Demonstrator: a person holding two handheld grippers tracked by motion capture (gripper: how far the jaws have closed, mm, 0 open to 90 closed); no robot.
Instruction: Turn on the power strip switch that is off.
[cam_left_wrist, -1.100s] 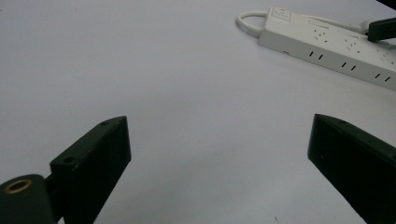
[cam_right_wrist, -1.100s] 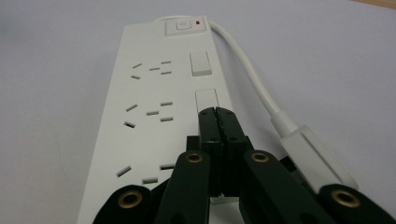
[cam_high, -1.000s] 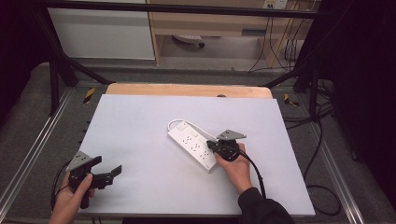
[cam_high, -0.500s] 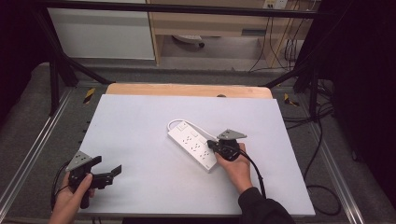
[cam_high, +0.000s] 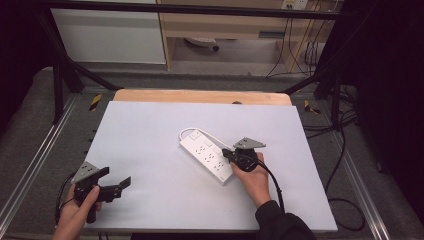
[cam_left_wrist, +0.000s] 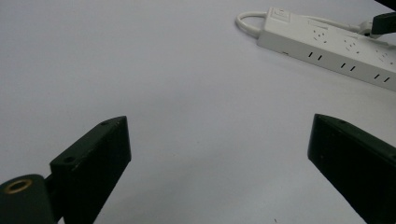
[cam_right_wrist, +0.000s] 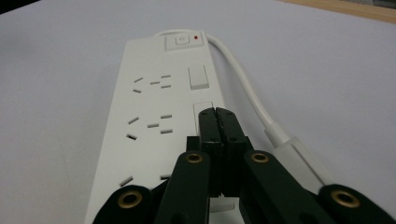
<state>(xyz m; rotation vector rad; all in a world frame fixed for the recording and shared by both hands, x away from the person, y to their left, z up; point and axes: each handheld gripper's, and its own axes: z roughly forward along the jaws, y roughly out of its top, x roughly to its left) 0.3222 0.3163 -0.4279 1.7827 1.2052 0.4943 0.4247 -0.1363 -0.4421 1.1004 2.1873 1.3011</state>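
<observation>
A white power strip (cam_high: 207, 155) lies slantwise at the middle of the white table (cam_high: 150, 135), and its white cord (cam_high: 187, 131) loops round its far end. My right gripper (cam_high: 226, 153) is shut, its jaws pressed together. In the right gripper view its tips (cam_right_wrist: 216, 112) rest on a small rocker switch along the right side of the power strip (cam_right_wrist: 149, 116), beside the cord (cam_right_wrist: 247, 93). My left gripper (cam_high: 116, 177) is held open above the table's near left corner with nothing between its jaws. From the left gripper (cam_left_wrist: 217, 126) the power strip (cam_left_wrist: 327, 44) lies far ahead to the right.
A wooden board (cam_high: 200, 96) borders the table's far edge. Metal frame rails (cam_high: 35, 165) run along both sides. Black cables (cam_high: 345, 150) lie on the floor to the right. The right gripper's cable (cam_high: 274, 182) trails back along the forearm.
</observation>
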